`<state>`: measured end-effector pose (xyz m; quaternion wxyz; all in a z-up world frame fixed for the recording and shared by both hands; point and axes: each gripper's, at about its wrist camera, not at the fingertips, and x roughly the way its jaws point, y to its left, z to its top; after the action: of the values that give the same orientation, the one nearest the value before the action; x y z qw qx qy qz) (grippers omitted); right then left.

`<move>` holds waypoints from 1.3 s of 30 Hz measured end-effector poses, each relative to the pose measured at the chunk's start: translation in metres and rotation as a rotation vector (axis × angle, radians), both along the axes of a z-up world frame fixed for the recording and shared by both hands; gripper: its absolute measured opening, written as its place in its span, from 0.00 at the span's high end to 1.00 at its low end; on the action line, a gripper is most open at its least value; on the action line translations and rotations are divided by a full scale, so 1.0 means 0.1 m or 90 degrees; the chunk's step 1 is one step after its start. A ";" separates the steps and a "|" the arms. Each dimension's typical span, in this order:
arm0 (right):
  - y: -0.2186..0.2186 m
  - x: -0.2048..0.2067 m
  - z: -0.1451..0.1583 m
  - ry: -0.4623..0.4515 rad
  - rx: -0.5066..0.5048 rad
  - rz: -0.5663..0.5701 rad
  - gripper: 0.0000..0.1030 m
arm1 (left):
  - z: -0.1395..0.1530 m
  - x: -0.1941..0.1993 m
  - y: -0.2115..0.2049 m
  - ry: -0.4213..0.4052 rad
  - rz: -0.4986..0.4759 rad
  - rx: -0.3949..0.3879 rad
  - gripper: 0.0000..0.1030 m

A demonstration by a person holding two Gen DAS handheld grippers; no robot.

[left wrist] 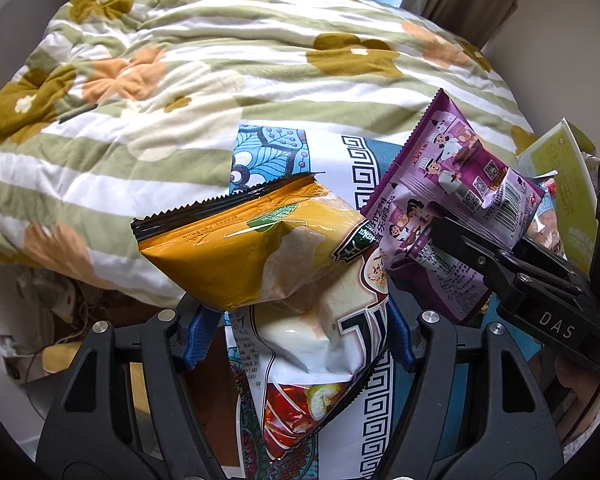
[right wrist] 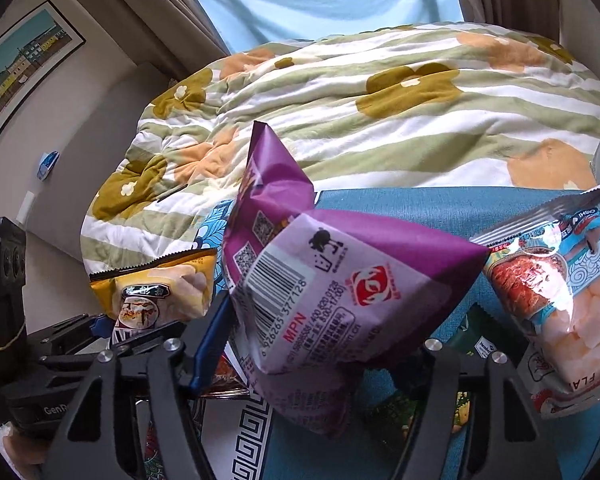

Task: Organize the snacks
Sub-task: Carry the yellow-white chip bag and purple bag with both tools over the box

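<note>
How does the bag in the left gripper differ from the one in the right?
The yellow bag is mustard with a black serrated top seal; the purple bag is violet with a barcode facing the right camera. The yellow bag sits in the left gripper; the purple bag sits in the right gripper. Both are sealed, puffy and lifted above the blue cloth.

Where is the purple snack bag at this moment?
The purple snack bag is clamped in the right gripper, held above the blue cloth, right of the yellow snack bag that the left gripper holds.
</note>
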<state>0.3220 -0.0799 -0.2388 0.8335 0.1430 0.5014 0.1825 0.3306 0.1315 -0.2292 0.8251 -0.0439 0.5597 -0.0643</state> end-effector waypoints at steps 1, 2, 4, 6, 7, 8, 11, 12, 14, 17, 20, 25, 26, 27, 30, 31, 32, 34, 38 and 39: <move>0.00 -0.02 0.03 -0.002 0.000 0.001 0.46 | 0.06 -0.01 0.00 -0.006 -0.001 0.004 0.35; -0.01 -0.03 0.06 -0.004 0.001 0.000 0.50 | 0.12 -0.03 0.00 -0.011 -0.004 0.006 0.35; -0.03 -0.06 0.12 -0.008 0.006 -0.004 0.53 | 0.24 -0.06 -0.01 -0.025 -0.007 0.009 0.35; -0.07 -0.10 0.21 -0.018 0.010 -0.010 0.54 | 0.37 -0.11 -0.02 -0.040 -0.011 0.011 0.35; -0.08 -0.13 0.26 -0.024 0.011 -0.012 0.55 | 0.44 -0.14 -0.03 -0.048 -0.014 0.011 0.35; -0.10 -0.16 0.32 -0.030 0.011 -0.016 0.55 | 0.51 -0.17 -0.04 -0.059 -0.017 0.010 0.35; -0.17 -0.27 0.53 -0.059 0.014 -0.027 0.55 | 0.71 -0.26 -0.12 -0.084 -0.033 0.010 0.35; -0.19 -0.31 0.61 -0.068 0.013 -0.031 0.55 | 0.77 -0.29 -0.15 -0.092 -0.039 0.007 0.35; -0.27 -0.41 0.77 -0.088 0.012 -0.045 0.55 | 0.90 -0.34 -0.24 -0.104 -0.053 -0.002 0.35; -0.44 -0.57 1.05 -0.116 0.008 -0.072 0.55 | 1.09 -0.41 -0.41 -0.120 -0.073 -0.014 0.35; -0.67 -0.75 1.32 -0.140 0.004 -0.100 0.55 | 1.29 -0.50 -0.64 -0.141 -0.091 -0.029 0.35; -1.17 -1.06 1.69 -0.177 -0.016 -0.147 0.55 | 1.57 -0.67 -1.18 -0.169 -0.114 -0.054 0.35; -1.29 -1.12 1.75 -0.185 -0.023 -0.156 0.55 | 1.61 -0.71 -1.31 -0.174 -0.116 -0.057 0.35; -1.39 -1.19 1.81 -0.194 -0.032 -0.163 0.55 | 1.65 -0.74 -1.43 -0.179 -0.117 -0.062 0.35; -1.76 -1.36 1.96 -0.220 -0.057 -0.179 0.55 | 1.72 -0.84 -1.85 -0.179 -0.119 -0.085 0.35; -1.88 -1.40 2.00 -0.226 -0.063 -0.184 0.55 | 1.73 -0.87 -1.99 -0.176 -0.121 -0.094 0.35; -2.01 -1.45 2.02 -0.228 -0.071 -0.188 0.55 | 1.73 -0.89 -2.14 -0.172 -0.125 -0.102 0.35; -2.24 -1.54 2.06 -0.235 -0.097 -0.196 0.55 | 1.68 -0.92 -2.46 -0.161 -0.131 -0.108 0.35; -2.71 -1.72 2.08 -0.244 -0.113 -0.208 0.55 | 1.55 -1.01 -3.06 -0.133 -0.153 -0.107 0.35; -2.82 -1.76 2.07 -0.245 -0.117 -0.213 0.55 | 1.52 -1.04 -3.20 -0.128 -0.158 -0.105 0.35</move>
<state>0.1464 -0.3614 -0.0318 0.9416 0.1103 0.3176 0.0202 0.2270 -0.1886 -0.0775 0.8563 -0.0352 0.4682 -0.2153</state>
